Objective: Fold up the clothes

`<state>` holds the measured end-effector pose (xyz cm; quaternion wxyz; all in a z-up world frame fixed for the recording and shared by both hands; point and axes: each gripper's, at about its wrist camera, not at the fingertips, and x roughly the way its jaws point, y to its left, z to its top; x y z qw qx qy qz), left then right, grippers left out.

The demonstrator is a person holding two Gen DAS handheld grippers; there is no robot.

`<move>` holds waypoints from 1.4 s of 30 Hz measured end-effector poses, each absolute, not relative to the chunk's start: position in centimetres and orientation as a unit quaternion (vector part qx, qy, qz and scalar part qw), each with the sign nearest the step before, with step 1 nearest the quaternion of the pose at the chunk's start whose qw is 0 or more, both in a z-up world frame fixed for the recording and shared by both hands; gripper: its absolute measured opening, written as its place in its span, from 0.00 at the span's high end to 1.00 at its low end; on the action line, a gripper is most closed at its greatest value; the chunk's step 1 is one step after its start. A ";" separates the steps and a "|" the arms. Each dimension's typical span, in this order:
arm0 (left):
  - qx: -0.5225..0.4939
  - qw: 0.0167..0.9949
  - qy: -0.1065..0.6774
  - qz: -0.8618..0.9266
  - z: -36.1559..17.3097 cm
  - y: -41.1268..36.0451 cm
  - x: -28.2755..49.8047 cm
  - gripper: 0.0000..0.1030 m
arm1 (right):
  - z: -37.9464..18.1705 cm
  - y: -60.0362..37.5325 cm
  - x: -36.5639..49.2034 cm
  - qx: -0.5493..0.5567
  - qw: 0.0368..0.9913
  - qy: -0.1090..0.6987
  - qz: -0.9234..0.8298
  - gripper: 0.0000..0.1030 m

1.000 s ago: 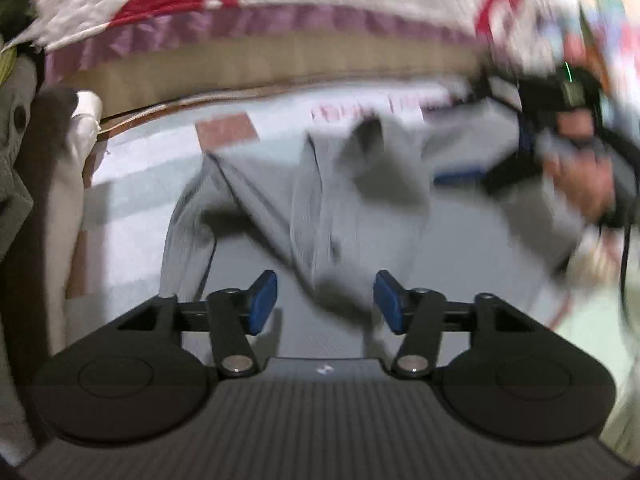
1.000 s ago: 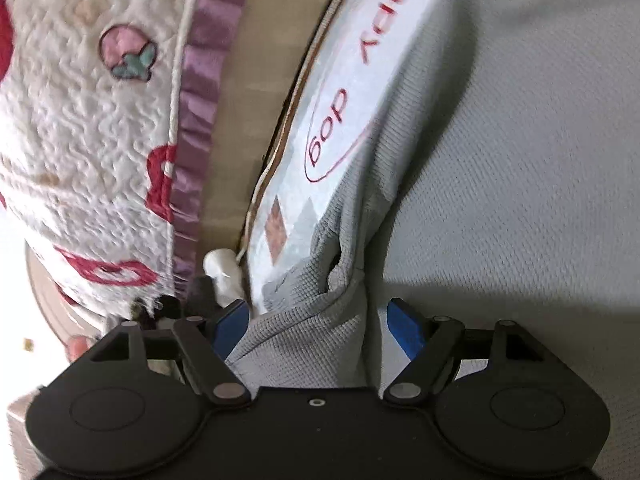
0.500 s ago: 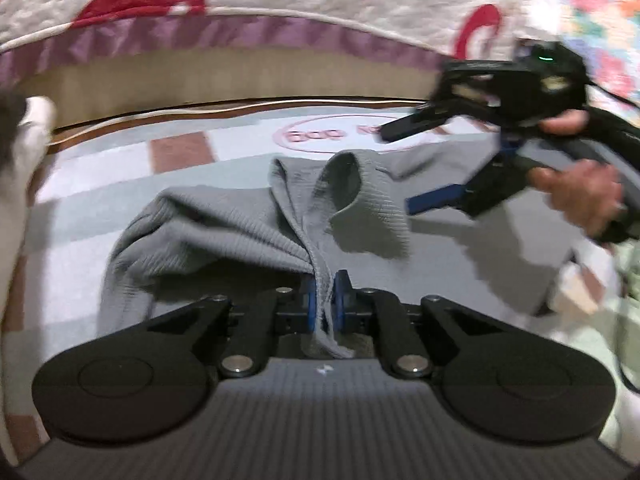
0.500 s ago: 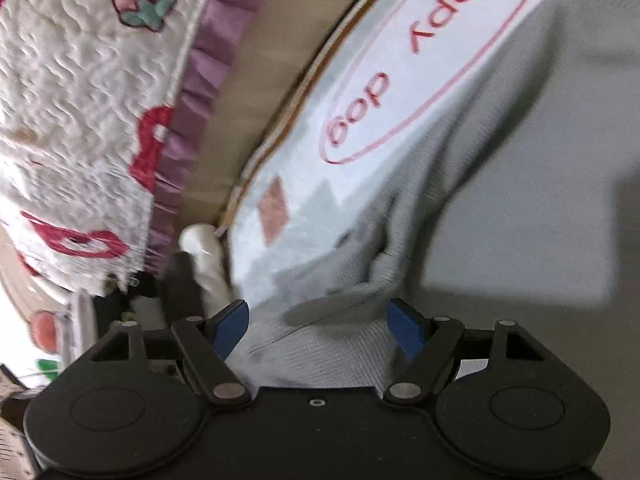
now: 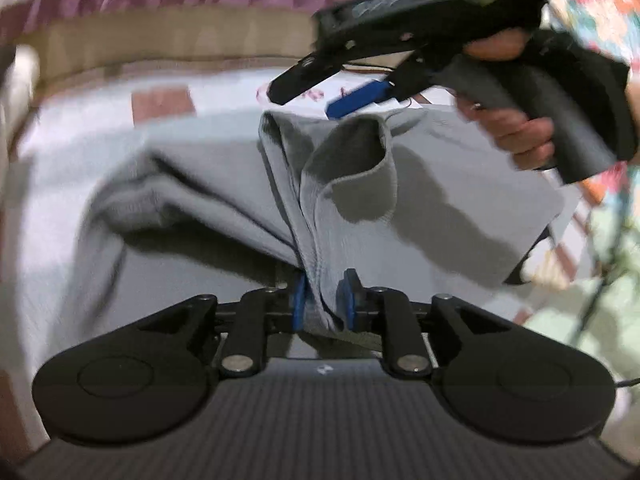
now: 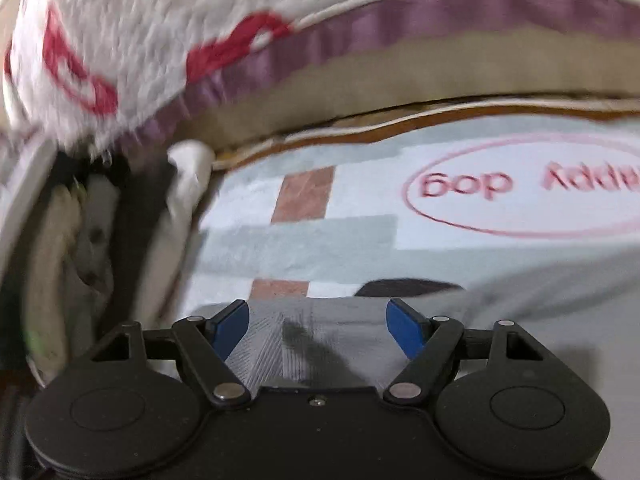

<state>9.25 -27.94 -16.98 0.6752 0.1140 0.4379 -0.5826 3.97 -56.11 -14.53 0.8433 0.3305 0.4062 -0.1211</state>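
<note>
While the left gripper (image 5: 323,300) jaws open around bunched grey garment (image 5: 420,208), right gripper (image 6: 318,330) gapes above it.

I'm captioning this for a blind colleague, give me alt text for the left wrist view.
The left gripper pinches a bunched fold of a grey knit garment on a patterned mat, its jaws easing open. Above, a hand holds the right gripper, open.

Grey ribbed garment (image 5: 224,184); pale checked mat (image 6: 320,236), brown squares; purple-trimmed white quilt (image 6: 160,40).
</note>
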 end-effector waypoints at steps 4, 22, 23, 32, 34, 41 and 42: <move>0.080 0.665 0.467 -0.577 -17.2 -27.4 10.0 0.74 | -15.9 -56.0 7.3 0.261 0.845 0.453 -0.115 0.36; 0.054 0.654 0.491 -0.573 -16.7 -26.9 10.7 0.45 | -16.6 -54.2 -4.0 0.129 0.791 0.593 -0.080 0.65; 0.054 0.653 0.491 -0.574 -16.7 -26.9 10.7 0.43 | -16.3 -54.7 -4.8 0.148 0.798 0.577 -0.089 0.65; 0.008 0.693 0.494 -0.525 -16.9 -26.1 12.7 0.40 | -13.0 -53.5 -6.5 0.244 0.855 0.454 -0.054 0.49; -0.017 0.698 0.499 -0.513 -17.2 -25.9 13.7 0.40 | -12.6 -52.5 -5.8 0.240 0.865 0.438 -0.053 0.49; -0.042 0.677 0.514 -0.525 -19.1 -27.8 15.1 0.41 | -13.2 -44.1 -1.2 0.072 0.890 0.450 0.025 0.42; -0.043 0.681 0.510 -0.523 -19.3 -28.1 15.1 0.42 | -13.4 -43.0 -0.8 0.044 0.893 0.447 0.030 0.41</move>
